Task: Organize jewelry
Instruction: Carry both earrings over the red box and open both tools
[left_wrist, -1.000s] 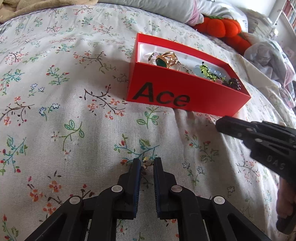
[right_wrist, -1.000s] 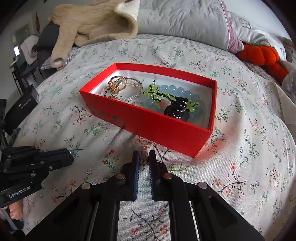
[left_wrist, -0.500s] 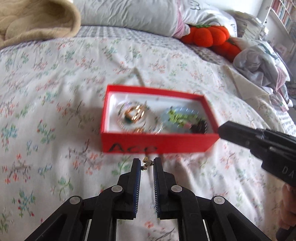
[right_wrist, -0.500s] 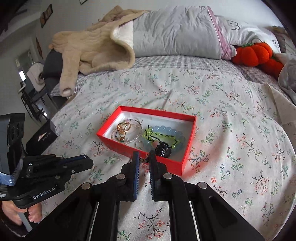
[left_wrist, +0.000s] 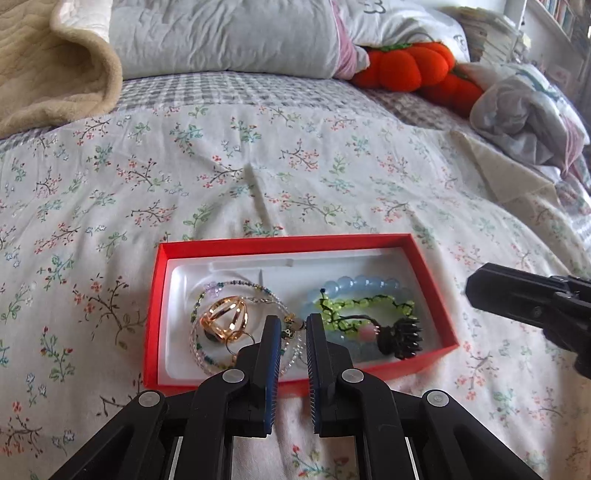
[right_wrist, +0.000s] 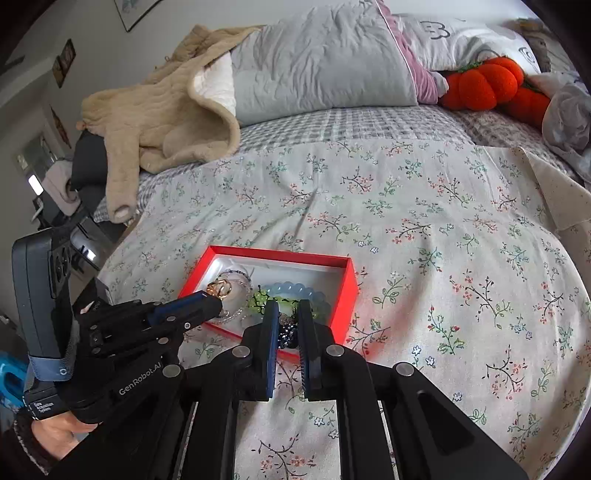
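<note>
A red box (left_wrist: 428, 258) with a white liner lies on the flowered bedspread; it also shows in the right wrist view (right_wrist: 349, 291). It holds a gold ring (left_wrist: 225, 319), a thin bead necklace (left_wrist: 240, 286), a blue bead bracelet (left_wrist: 362, 286), a green bead bracelet (left_wrist: 354, 306) and a dark bead piece (left_wrist: 402, 338). My left gripper (left_wrist: 293, 334) hovers over the box's near side, fingers narrowly apart with a small earring (left_wrist: 290, 332) between the tips. My right gripper (right_wrist: 284, 314) is narrowly open and empty, above the box's near edge.
A beige blanket (right_wrist: 159, 122) and grey pillow (right_wrist: 321, 70) lie at the bed's head. Orange pumpkin plush toys (right_wrist: 487, 86) and bundled cloth (left_wrist: 528, 114) sit at the far right. The bed's left edge drops off beside dark furniture (right_wrist: 85, 173).
Both grippers rose and tilted down. My left gripper carried the small earring from the bedspread in front of the box to above the box's interior.
</note>
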